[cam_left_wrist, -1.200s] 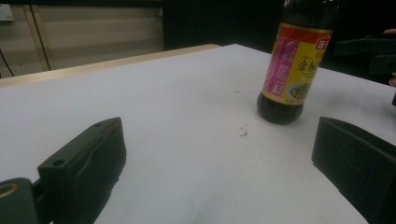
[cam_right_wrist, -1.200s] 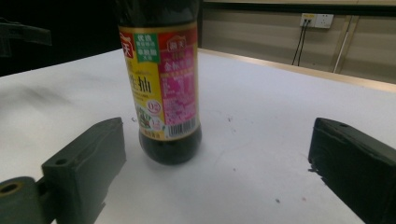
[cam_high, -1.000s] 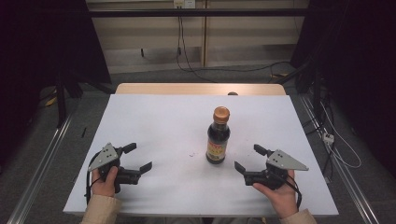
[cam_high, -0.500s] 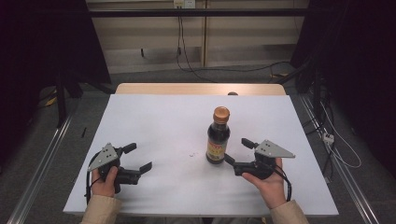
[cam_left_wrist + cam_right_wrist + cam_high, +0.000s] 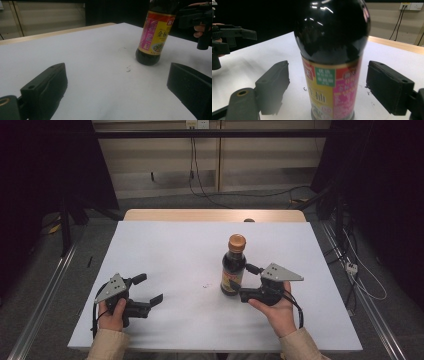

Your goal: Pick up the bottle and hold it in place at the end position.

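A dark soy sauce bottle (image 5: 233,270) with an orange-brown cap and a yellow and pink label stands upright on the white table (image 5: 165,245), right of the middle. My right gripper (image 5: 246,281) reaches it from the right, and its jaws have just been closing. In the right gripper view the bottle (image 5: 332,62) stands between the fingers (image 5: 273,85) with a gap on each side, so the gripper is open. My left gripper (image 5: 149,288) rests open and empty at the front left. The bottle (image 5: 152,37) appears to its far right in the left gripper view.
A wooden strip (image 5: 210,215) borders the table's far edge. Cables (image 5: 200,175) run over the floor behind it, and metal rails (image 5: 45,295) flank the table. A few small dark specks (image 5: 128,69) lie on the top left of the bottle.
My right gripper has moved left up to the bottle, its jaws now on either side of it and narrower than before. The left hand and the bottle have stayed put.
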Demonstrator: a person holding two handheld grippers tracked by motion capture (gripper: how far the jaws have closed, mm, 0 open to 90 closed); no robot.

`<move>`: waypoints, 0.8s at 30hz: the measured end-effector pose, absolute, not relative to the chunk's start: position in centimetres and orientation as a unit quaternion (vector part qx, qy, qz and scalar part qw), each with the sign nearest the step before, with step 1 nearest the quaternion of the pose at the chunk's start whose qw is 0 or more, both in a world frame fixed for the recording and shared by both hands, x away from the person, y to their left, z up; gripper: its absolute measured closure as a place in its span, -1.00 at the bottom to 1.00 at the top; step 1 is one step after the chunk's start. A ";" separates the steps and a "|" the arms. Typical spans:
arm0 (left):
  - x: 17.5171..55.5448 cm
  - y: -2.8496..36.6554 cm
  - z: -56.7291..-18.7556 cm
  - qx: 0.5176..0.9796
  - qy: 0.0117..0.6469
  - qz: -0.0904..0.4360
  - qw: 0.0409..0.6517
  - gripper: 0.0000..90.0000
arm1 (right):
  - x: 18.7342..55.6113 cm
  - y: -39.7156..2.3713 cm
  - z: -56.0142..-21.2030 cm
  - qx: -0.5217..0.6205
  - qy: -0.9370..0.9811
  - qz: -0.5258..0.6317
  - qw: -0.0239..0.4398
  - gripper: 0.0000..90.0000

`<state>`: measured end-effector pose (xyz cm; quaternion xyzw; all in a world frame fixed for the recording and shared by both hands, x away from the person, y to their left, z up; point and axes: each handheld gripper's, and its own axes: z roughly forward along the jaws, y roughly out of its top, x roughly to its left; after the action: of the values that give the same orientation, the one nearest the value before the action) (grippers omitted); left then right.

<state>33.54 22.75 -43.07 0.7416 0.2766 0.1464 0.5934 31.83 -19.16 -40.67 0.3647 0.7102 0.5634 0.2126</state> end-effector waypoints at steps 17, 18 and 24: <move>33.6 22.7 -43.1 0.741 0.276 0.142 0.596 -0.94 | 34.3 -17.1 -40.1 0.379 0.707 0.556 0.220 -0.48; 33.6 22.7 -43.1 0.741 0.276 0.142 0.596 -0.94 | 34.3 -17.1 -40.1 0.379 0.707 0.556 0.220 -0.48; 33.6 22.7 -43.2 0.741 0.276 0.139 0.596 -0.94 | 34.8 -16.8 -39.9 0.375 0.707 0.555 0.227 -0.40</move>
<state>33.59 22.71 -43.18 0.7408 0.2762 0.1389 0.5963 34.78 -16.81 -39.94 0.3754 0.7067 0.5552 0.2267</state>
